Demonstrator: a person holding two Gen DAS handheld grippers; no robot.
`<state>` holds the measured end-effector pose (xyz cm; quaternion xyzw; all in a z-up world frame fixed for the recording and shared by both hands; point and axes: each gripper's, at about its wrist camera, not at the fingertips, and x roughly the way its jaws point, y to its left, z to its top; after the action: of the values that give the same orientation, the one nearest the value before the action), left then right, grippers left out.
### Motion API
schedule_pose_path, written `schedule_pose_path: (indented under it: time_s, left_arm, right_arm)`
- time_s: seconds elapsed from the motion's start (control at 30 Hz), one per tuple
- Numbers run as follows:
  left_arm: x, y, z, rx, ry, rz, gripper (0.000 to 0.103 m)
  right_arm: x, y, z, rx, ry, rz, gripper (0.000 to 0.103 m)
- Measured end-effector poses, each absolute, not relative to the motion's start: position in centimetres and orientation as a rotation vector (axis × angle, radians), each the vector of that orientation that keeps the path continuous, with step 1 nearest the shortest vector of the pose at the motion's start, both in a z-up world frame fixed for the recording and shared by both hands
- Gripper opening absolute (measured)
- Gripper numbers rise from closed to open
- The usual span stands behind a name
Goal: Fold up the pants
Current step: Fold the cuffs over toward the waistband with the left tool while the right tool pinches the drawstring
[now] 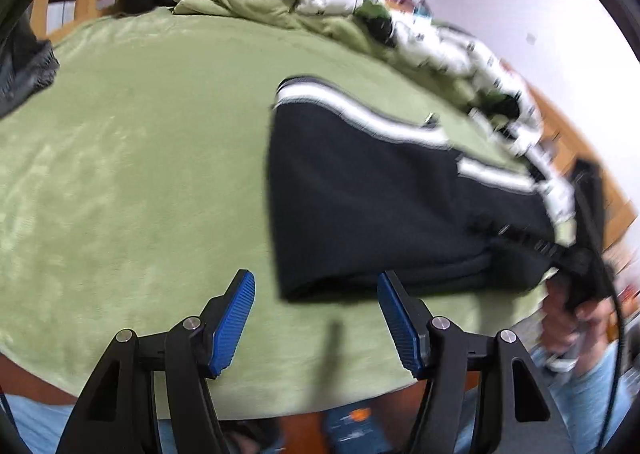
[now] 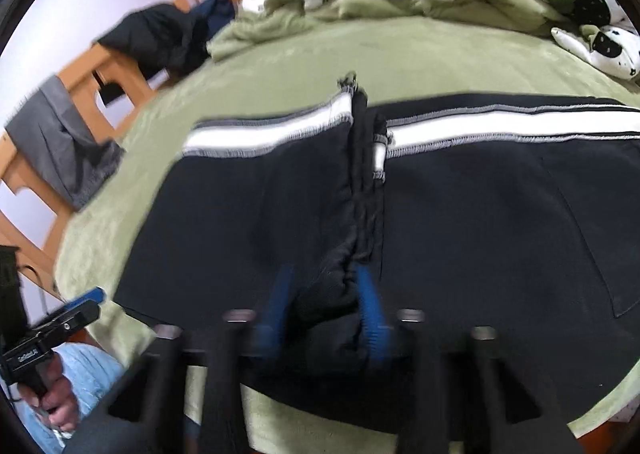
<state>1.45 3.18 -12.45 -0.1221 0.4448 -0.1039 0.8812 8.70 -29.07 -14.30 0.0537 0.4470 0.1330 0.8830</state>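
On the green fleece blanket (image 1: 140,173), my right gripper (image 2: 324,306) pinches the black white-striped pants (image 2: 480,213) at their bunched middle, long axis crosswise; my left gripper (image 1: 316,318), nearer their folded end, gapes empty.

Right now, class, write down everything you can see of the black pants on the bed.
The black pants look like soft, thick knit fabric, with a white side stripe edged in grey stitching. They lie folded on the green blanket, stripe toward the rumpled bedding. The right gripper pinches a bunched ridge of cloth at the near edge between its blue pads. The left gripper stands open beside the folded end, touching nothing.
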Motion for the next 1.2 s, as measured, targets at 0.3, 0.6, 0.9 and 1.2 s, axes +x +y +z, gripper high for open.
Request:
schedule_pose_path:
  time_s: [0.3, 0.6, 0.9, 1.2]
  left_arm:
    - [2.6, 2.3, -15.1, -0.169, 0.927, -0.150, 0.061]
    - [2.5, 2.4, -15.5, -0.141, 0.886, -0.147, 0.062]
    - [3.0, 2.4, -15.8, -0.164, 0.870, -0.128, 0.061]
    - [3.4, 0.8, -15.4, -0.181, 0.862, -0.125, 0.061]
  right_arm:
    - [6.2, -31.4, -14.3, 0.217, 0.921, 0.331, 0.017]
    - [9.2, -31.1, -15.2, 0.252, 0.978, 0.276, 0.048]
    - [13.4, -27.6, -17.1, 0.183, 0.995, 0.290, 0.028]
    - [11.5, -31.7, -13.3, 0.212, 0.814, 0.262, 0.012]
